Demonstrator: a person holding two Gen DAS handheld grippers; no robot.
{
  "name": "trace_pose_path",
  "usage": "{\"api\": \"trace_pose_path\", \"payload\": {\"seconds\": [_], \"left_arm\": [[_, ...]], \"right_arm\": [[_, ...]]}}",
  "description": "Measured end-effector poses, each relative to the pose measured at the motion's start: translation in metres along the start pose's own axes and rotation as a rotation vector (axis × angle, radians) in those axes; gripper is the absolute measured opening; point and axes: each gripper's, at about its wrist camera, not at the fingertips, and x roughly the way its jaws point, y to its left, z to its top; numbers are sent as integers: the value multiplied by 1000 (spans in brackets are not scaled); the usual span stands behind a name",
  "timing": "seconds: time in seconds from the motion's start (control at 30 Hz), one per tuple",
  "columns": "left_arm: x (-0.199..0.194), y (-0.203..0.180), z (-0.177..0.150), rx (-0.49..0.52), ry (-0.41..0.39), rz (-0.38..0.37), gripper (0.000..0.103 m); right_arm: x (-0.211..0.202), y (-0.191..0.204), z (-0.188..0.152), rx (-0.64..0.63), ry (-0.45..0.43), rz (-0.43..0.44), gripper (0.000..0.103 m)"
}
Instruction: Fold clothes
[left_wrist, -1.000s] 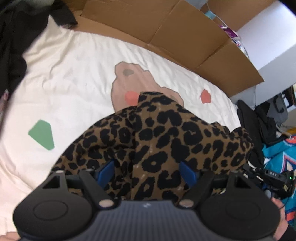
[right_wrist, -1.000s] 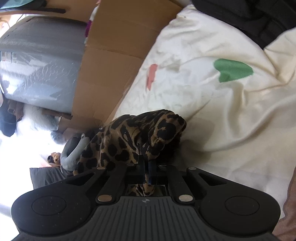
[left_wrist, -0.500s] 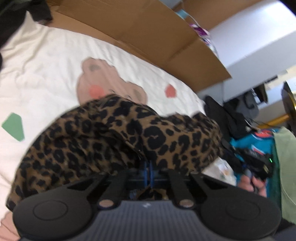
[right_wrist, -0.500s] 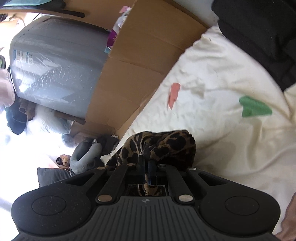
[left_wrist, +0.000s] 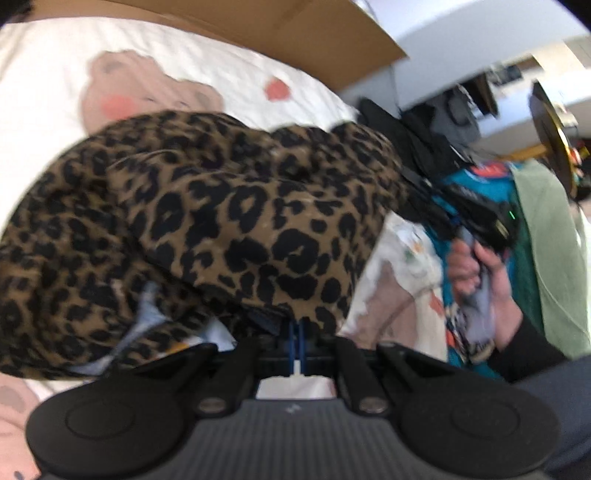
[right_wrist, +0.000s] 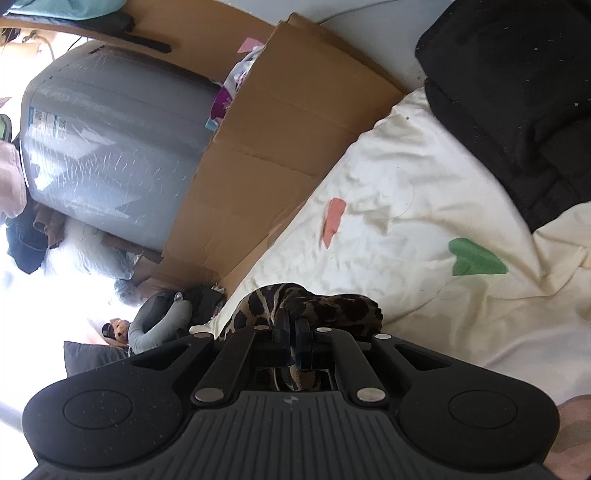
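Now the left gripper (left_wrist: 296, 334) is pinched tight on the spotted shirt (left_wrist: 207, 206), and the right gripper (right_wrist: 293, 341) is pinched tight on it too, above the white blanket (right_wrist: 424, 236).

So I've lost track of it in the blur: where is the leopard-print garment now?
The leopard-print garment fills the left wrist view's centre, over the cream bedspread, pinched by the left gripper and the right gripper.
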Motion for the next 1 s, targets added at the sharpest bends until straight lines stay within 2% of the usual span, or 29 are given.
{"api": "trace_pose_path", "payload": {"seconds": [0.13,0.23,0.27,0.33,0.53,0.67,0.73,0.8,0.93,0.97,1.0], "left_arm": [[14,-8,-3,65,84,-45,2],[17,-9,-3,89,118,4,5],[13,-7,-1,82,110,16,6],[5,-4,3,68,94,38,15],[-17,0,26,60,18,124,20],[-27,10,51,61,-28,189,28],[-27,12,67,73,-40,217,40],[-27,13,83,99,-41,245,40],[-21,19,110,125,-62,282,40],[-19,23,117,122,-72,289,40],[-16,26,125,124,-85,297,40]], "right_arm": [[-6,-7,7,10,-18,-27,1],[-9,-12,12,17,-34,-45,1],[-9,-14,13,18,-36,-53,1],[-9,-19,15,25,-38,-73,1],[-6,-33,13,46,-35,-100,1],[-7,-39,11,51,-24,-106,1],[-6,-40,10,44,-12,-109,1],[-6,-40,9,38,1,-110,1],[-6,-40,9,40,21,-105,7],[-6,-40,9,45,24,-100,10],[-6,-41,9,51,26,-94,19]]}}
